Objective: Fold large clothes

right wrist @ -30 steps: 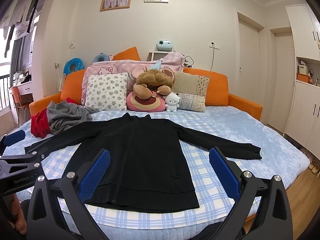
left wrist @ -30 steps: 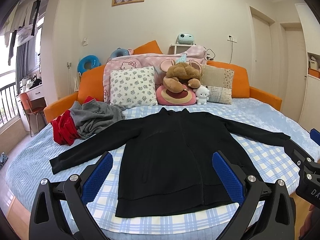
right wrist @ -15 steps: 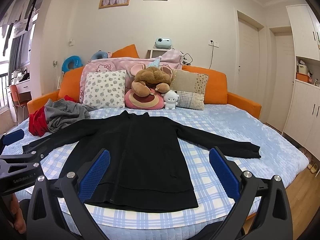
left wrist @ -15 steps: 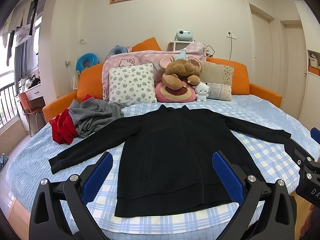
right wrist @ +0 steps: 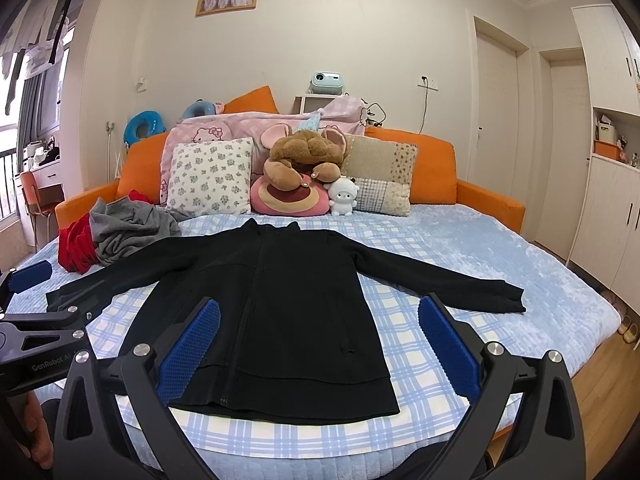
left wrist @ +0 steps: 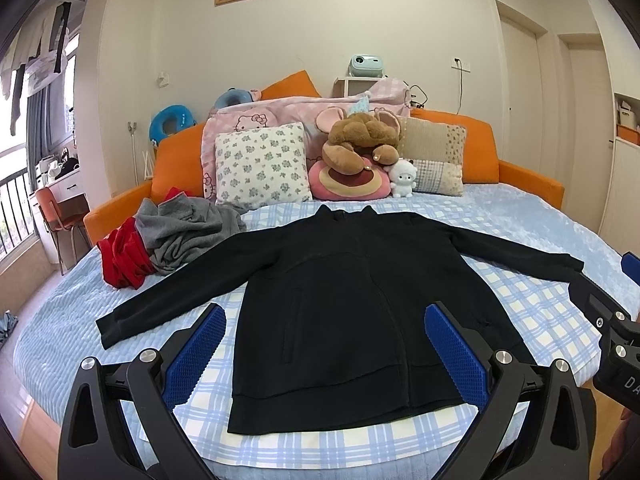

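A black zip jacket (left wrist: pixel 344 304) (right wrist: pixel 272 308) lies flat, front up, on the blue checked sheet of the bed, both sleeves spread out to the sides and the hem toward me. My left gripper (left wrist: pixel 326 350) hovers open above the hem, holding nothing. My right gripper (right wrist: pixel 318 344) is likewise open and empty over the lower body of the jacket. Each gripper shows at the edge of the other's view, the right gripper (left wrist: pixel 612 320) on the right and the left gripper (right wrist: pixel 36 320) on the left.
A grey garment (left wrist: pixel 188 236) and a red one (left wrist: pixel 124 256) are heaped at the bed's left. Pillows (left wrist: pixel 262 164), a brown plush (left wrist: pixel 360 140) and a small white toy (left wrist: pixel 404 178) line the orange headboard (left wrist: pixel 452 148). Wardrobe doors (right wrist: pixel 612 208) stand right, wooden floor below.
Both views have tilted slightly downward, so the jacket sits a little higher in frame. The jacket has not moved and both grippers stay open.
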Action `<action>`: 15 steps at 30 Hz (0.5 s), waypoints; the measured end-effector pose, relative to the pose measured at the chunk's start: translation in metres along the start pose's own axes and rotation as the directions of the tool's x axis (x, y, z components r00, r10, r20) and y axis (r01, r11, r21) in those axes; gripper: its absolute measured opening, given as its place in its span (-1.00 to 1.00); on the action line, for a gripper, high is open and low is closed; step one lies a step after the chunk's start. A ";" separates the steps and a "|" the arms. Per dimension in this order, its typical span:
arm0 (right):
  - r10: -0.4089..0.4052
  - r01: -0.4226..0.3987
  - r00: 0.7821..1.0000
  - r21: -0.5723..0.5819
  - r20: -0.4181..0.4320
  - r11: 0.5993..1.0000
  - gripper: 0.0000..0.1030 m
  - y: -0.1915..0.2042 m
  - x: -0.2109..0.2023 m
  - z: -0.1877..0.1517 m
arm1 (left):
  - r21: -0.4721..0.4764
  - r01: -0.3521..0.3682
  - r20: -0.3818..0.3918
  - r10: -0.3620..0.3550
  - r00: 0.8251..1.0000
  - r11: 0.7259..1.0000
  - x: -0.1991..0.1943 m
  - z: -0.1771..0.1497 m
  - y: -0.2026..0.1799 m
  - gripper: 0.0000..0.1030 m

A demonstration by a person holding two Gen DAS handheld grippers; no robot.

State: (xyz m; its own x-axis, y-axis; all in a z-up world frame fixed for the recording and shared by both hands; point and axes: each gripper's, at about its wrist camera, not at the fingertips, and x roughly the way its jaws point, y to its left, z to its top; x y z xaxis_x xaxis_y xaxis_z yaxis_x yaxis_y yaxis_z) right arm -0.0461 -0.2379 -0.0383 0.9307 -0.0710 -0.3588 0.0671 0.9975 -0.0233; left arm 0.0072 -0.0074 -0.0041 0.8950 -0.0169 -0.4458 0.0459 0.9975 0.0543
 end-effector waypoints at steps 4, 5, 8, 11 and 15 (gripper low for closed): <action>0.034 -0.033 0.999 0.003 -0.013 0.999 0.91 0.003 0.007 0.002 | 0.013 -0.005 -0.015 0.005 1.000 1.000 0.007 -0.001 -0.005 0.96; 0.038 -0.038 0.999 0.001 -0.013 0.999 0.91 0.004 0.009 0.003 | 0.015 -0.005 -0.018 0.006 1.000 1.000 0.008 -0.001 -0.006 0.96; 0.052 -0.052 0.999 0.000 -0.014 0.999 0.91 0.003 0.013 0.003 | 0.018 -0.007 -0.025 0.008 1.000 1.000 0.013 -0.001 -0.008 0.96; 0.066 -0.066 0.998 0.002 -0.014 0.998 0.91 0.001 0.018 0.004 | 0.018 -0.009 -0.030 0.010 1.000 1.000 0.019 0.002 -0.011 0.96; 0.051 -0.051 0.999 0.006 -0.014 0.999 0.91 -0.013 0.029 0.009 | 0.040 -0.006 -0.035 0.008 0.999 0.999 0.028 0.007 -0.023 0.96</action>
State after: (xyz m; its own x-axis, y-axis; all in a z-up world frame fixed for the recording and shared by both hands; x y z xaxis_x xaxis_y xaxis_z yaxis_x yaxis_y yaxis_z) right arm -0.0164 -0.2532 -0.0399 0.9279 -0.0201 -0.3724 0.0220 0.9998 0.0010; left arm 0.0343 -0.0318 -0.0113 0.8794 -0.0069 -0.4761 0.0580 0.9940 0.0926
